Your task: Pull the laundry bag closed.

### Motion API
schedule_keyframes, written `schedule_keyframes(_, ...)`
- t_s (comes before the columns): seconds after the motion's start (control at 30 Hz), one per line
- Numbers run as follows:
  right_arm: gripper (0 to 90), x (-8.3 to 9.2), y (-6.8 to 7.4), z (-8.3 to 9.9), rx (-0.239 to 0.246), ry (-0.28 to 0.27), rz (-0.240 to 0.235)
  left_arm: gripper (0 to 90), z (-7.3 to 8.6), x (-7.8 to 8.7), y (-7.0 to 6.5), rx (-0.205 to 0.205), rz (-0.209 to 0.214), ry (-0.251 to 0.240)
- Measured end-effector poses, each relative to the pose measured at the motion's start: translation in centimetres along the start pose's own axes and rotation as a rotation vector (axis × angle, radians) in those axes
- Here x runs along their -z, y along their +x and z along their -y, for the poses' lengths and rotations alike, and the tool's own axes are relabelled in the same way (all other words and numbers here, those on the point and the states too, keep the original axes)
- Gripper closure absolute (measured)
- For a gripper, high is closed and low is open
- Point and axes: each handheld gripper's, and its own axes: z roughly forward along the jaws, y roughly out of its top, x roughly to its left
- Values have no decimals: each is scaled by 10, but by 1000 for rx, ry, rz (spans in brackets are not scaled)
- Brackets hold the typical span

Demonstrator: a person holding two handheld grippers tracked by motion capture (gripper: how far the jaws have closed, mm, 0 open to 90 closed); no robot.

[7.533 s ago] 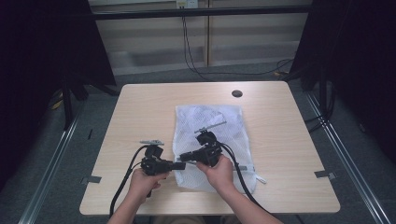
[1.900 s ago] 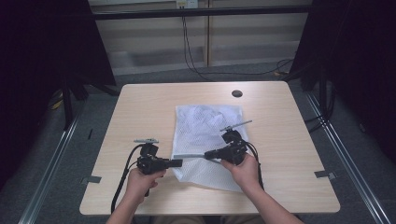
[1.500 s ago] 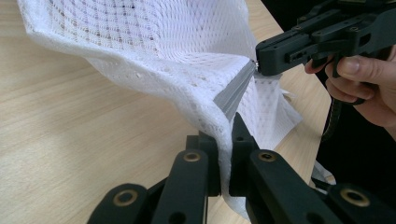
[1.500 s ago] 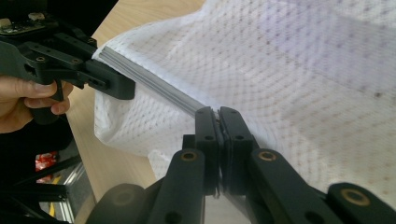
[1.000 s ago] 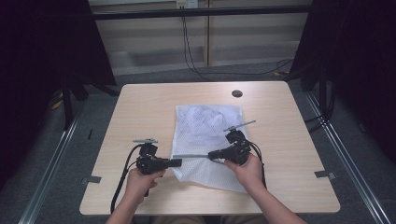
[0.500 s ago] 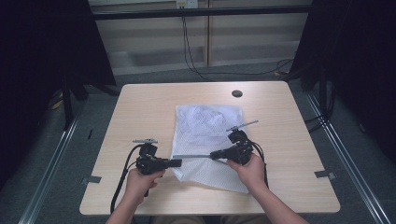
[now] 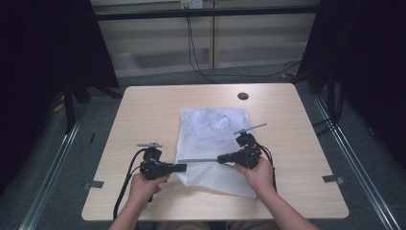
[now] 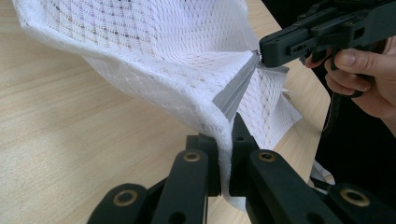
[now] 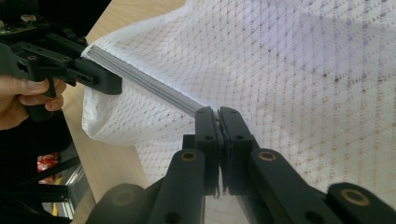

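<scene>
Right gripper drawn away along the zipper

The right gripper [image 7: 221, 158] has moved rightward from beside the left gripper [image 7: 184, 167], exposing a longer stretch of grey zipper [image 7: 201, 160] on the mesh bag [image 7: 213, 129].

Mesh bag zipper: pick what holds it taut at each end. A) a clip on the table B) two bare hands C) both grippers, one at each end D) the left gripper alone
C: the grey zipper runs stretched between the left gripper and the right gripper, each shut on the mesh bag.
</scene>
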Motion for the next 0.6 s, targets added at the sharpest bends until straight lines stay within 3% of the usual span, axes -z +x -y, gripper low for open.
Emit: schedule_keyframes(0.6,870,6,-6,4,-9,-14,8,882,0,1,0,2,-1,-2)
